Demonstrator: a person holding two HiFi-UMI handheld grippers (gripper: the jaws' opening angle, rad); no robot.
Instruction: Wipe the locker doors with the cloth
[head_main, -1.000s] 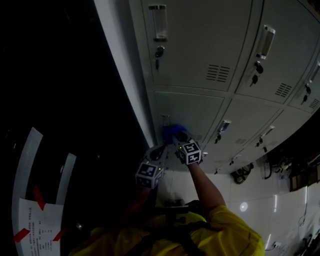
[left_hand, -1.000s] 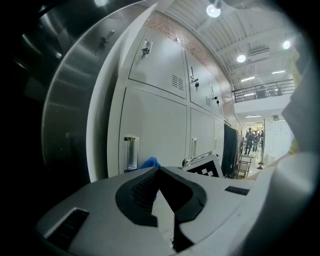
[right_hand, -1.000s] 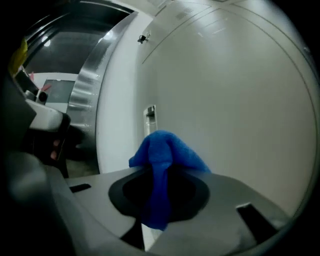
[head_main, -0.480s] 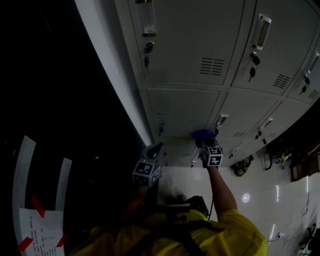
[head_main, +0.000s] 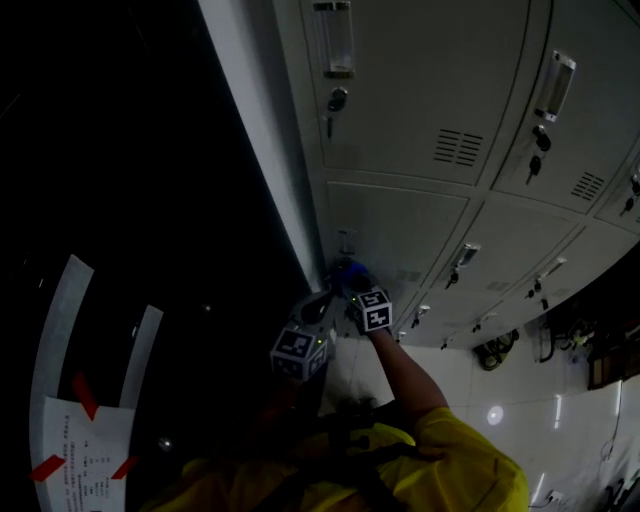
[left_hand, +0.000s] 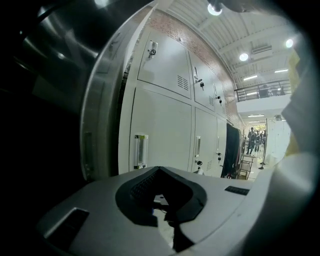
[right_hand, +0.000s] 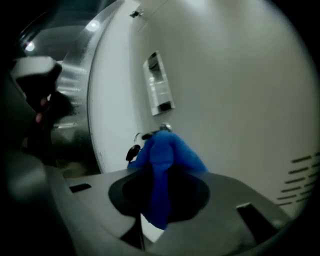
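Note:
A blue cloth (head_main: 349, 270) is pressed on the grey locker door (head_main: 405, 225) of the lower row, near its left edge and just below the handle (head_main: 344, 242). My right gripper (head_main: 358, 290) is shut on it. In the right gripper view the cloth (right_hand: 167, 155) bulges from the jaws against the door (right_hand: 225, 100), beside a key (right_hand: 134, 151) and under the handle (right_hand: 159, 90). My left gripper (head_main: 318, 305) hangs lower left of the right one, apart from the lockers. Its jaws (left_hand: 162, 200) are shut with nothing in them and face the doors (left_hand: 160, 130).
More locker doors with handles and hanging keys (head_main: 536, 160) run to the right. A dark panel (head_main: 150, 200) borders the lockers on the left. Papers with red tape (head_main: 80, 450) lie low at the left. People (left_hand: 255, 140) stand far down the hall beside dark hanging clothes (left_hand: 231, 150).
Half a second ago the right gripper held the cloth at the door's right edge. It has swept back left to the handle side. The left gripper has barely moved.

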